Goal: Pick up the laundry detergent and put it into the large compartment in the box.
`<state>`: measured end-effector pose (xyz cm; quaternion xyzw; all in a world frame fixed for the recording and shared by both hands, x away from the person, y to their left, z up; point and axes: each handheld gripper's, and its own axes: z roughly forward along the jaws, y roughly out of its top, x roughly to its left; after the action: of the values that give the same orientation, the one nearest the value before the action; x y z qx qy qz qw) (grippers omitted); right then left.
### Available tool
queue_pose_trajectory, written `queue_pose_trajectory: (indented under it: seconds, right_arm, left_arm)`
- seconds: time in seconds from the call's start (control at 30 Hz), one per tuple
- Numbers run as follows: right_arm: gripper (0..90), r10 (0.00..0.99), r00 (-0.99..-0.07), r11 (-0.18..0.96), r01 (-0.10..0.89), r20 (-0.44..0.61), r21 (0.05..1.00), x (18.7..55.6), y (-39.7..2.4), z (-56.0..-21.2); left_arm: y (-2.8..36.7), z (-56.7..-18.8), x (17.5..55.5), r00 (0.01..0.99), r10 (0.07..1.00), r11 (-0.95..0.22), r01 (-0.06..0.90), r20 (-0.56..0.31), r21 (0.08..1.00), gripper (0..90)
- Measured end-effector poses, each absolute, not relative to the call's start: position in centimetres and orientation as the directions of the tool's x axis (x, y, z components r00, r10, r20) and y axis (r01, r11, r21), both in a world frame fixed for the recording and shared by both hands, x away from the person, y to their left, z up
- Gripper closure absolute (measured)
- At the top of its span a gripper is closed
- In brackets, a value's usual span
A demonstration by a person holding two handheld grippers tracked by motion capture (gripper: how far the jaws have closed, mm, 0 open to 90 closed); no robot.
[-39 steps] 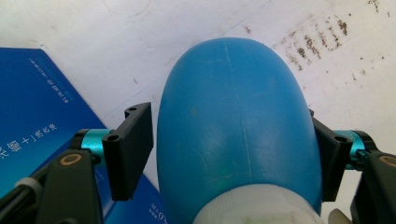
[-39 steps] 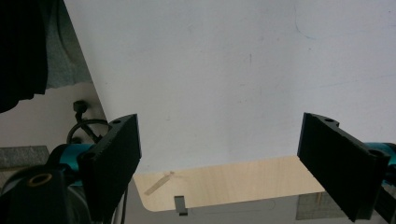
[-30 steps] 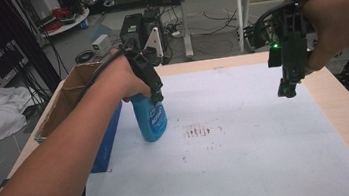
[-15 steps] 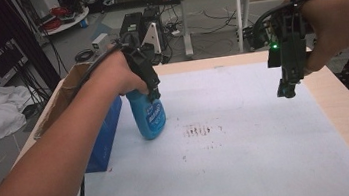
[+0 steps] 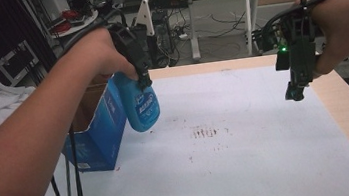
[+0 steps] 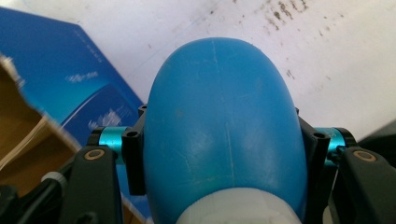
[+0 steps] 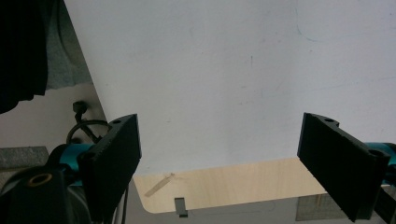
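Blue, smooth plastic swells between your left tool's (image 6: 219, 154) jaws: a rounded bottle (image 5: 141, 104), pinched at its sides and hanging clear of the table (image 5: 252, 169), beside an open blue cardboard box (image 5: 97, 132) at the left edge. Its white collar is cut off at the bottom of the left gripper view, and its label is too blurred to read. Your right tool (image 5: 296, 94) hovers at the far right, its flat black jaws spread wide around nothing. Brown specks mark the white tabletop.
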<state>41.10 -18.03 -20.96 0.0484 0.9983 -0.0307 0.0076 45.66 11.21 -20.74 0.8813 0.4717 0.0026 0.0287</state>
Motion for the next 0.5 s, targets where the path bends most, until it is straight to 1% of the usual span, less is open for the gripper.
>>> queue_pose_trajectory:
  seconds: [0.03, 0.13, 0.4, 0.5]
  right_arm:
    - [12.7, 0.096, -0.995, 0.993, 0.097, -0.018, -0.061, 41.1, -18.0, -21.0]
    - [12.7, 0.094, -0.995, 0.994, 0.095, -0.016, -0.059, 41.0, -17.9, -21.0]
    - [12.7, 0.082, -0.997, 0.994, 0.082, -0.012, -0.066, 41.1, -17.6, -21.2]
    - [12.7, 0.08, -0.997, 0.994, 0.08, -0.009, -0.072, 41.2, -17.5, -21.4]
  left_arm:
    - [11.2, -20.7, 45.7, 0.555, 0.832, -0.553, 0.831, -0.023, 0.053, 37.6]
    - [12.0, -18.9, 44.9, 0.547, 0.837, -0.545, 0.836, -0.019, 0.063, 37.6]
    - [13.6, -16.1, 43.8, 0.546, 0.837, -0.544, 0.837, -0.031, 0.059, 37.6]
    - [14.4, -14.3, 43.2, 0.544, 0.838, -0.542, 0.838, -0.033, 0.061, 37.6]
